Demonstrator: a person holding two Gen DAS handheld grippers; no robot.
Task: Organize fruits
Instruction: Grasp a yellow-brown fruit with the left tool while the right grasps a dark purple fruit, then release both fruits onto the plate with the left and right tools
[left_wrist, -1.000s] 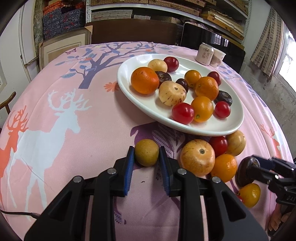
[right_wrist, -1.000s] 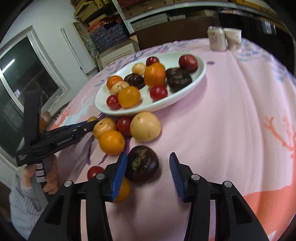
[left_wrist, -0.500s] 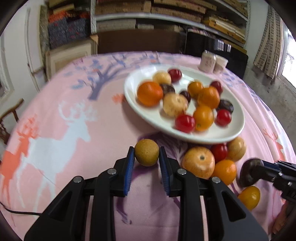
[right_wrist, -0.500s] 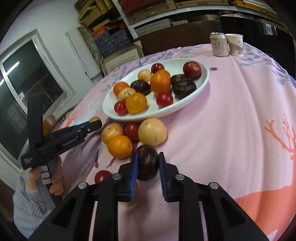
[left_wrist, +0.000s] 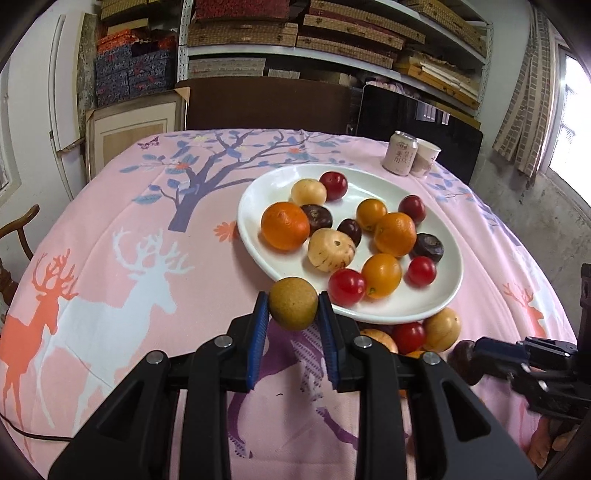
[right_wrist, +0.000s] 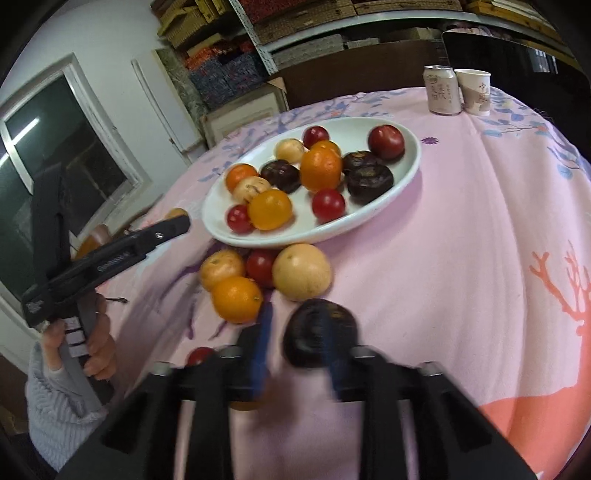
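Note:
My left gripper (left_wrist: 291, 297) is shut on a round brownish-yellow fruit (left_wrist: 293, 308) and holds it above the cloth, just before the near rim of the white plate (left_wrist: 251, 195). The plate carries several oranges, red, pale and dark fruits. In the right wrist view my right gripper (right_wrist: 297, 321) is blurred and its jaws are opening. A dark purple fruit (right_wrist: 306, 332) lies between them, with a gap at the left pad. Loose fruits lie beside it: an orange (right_wrist: 236, 299), a large pale fruit (right_wrist: 301, 271) and a red one (right_wrist: 260, 266).
A can (left_wrist: 400, 152) and a paper cup (left_wrist: 426, 157) stand at the table's far right. A wooden chair (left_wrist: 14, 229) is off the left edge. A hand in a grey sleeve (right_wrist: 55, 387) holds the left gripper. A small red fruit (right_wrist: 199, 356) lies near my right fingers.
The left gripper rose with its fruit off the cloth, up to the plate's near rim. The right gripper closed on the dark fruit, and its jaws now stand apart again.

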